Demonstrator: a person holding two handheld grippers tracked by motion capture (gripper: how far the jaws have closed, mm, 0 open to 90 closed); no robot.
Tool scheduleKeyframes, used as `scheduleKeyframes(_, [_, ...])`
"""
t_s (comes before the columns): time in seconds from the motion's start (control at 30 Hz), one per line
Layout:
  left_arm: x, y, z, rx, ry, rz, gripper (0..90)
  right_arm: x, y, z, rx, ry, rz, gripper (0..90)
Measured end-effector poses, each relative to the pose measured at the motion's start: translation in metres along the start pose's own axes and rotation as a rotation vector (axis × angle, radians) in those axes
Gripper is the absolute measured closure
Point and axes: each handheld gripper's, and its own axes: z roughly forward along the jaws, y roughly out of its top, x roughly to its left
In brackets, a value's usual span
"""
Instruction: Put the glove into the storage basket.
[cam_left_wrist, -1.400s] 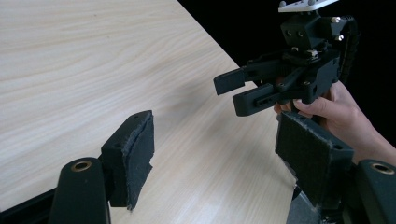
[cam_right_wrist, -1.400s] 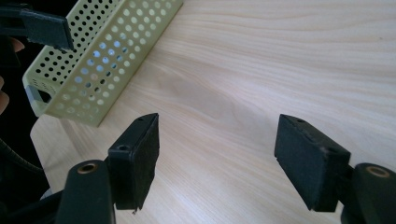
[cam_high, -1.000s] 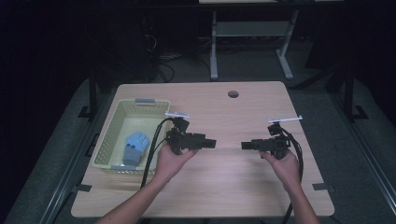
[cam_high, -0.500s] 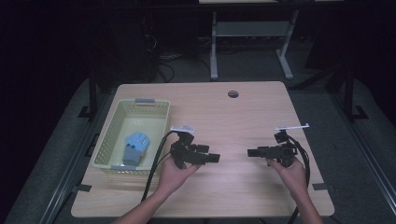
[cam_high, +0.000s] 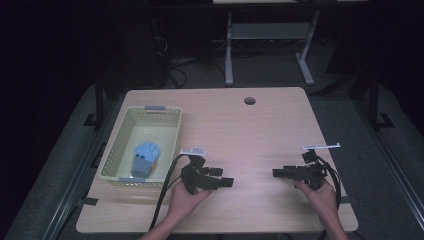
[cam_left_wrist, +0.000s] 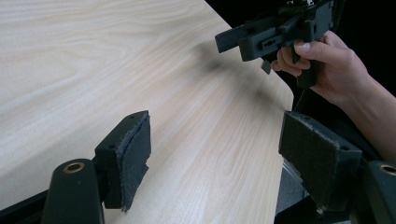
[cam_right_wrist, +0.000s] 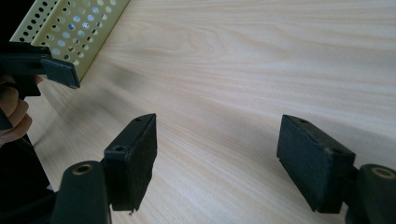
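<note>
1 pale yellow perforated plastic basket (cam_high: 172, 131) at 9 o'clock on the light wooden table (cam_high: 250, 130), holding 1 blue-grey toy-like object (cam_high: 143, 156). 2 black grippers: left gripper (cam_high: 227, 182) at 7 o'clock, jaws apart, empty; right gripper (cam_high: 278, 173) at 5 o'clock, jaws apart, empty.

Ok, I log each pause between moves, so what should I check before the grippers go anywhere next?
1. Left gripper jaws open, nothing between: ok.
2. Right gripper jaws open, nothing between: ok.
3. Blue toy-like object lies inside the pale yellow perforated plastic basket: ok.
4. Basket sits fully on the light wooden table: ok.
5. The two grippers are apart, facing each other over bare wood: ok.
6. What exactly the blue object is: cannot tell.
</note>
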Motion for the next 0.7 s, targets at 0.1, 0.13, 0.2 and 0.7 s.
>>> scheduleKeyframes(0.1, [-0.001, -0.005, -0.001, -0.004, -0.015, 0.005, 25.1, -0.003, -0.007, -0.002, -0.001, 0.006, 0.013, 28.3])
scheduleKeyframes(0.13, [-0.001, -0.007, -0.001, -0.006, -0.027, 0.007, 25.1, -0.003, -0.007, -0.002, -0.001, 0.006, 0.013, 28.3])
scheduleKeyframes(0.2, [-0.002, -0.011, -0.001, -0.002, -0.036, 0.014, 25.3, -0.004, -0.011, -0.003, -0.006, 0.008, 0.014, 28.3])
scheduleKeyframes(0.7, [-0.012, -0.028, -0.002, 0.012, -0.052, 0.060, 25.2, 0.003, -0.038, 0.001, -0.020, 0.036, -0.027, 26.9])
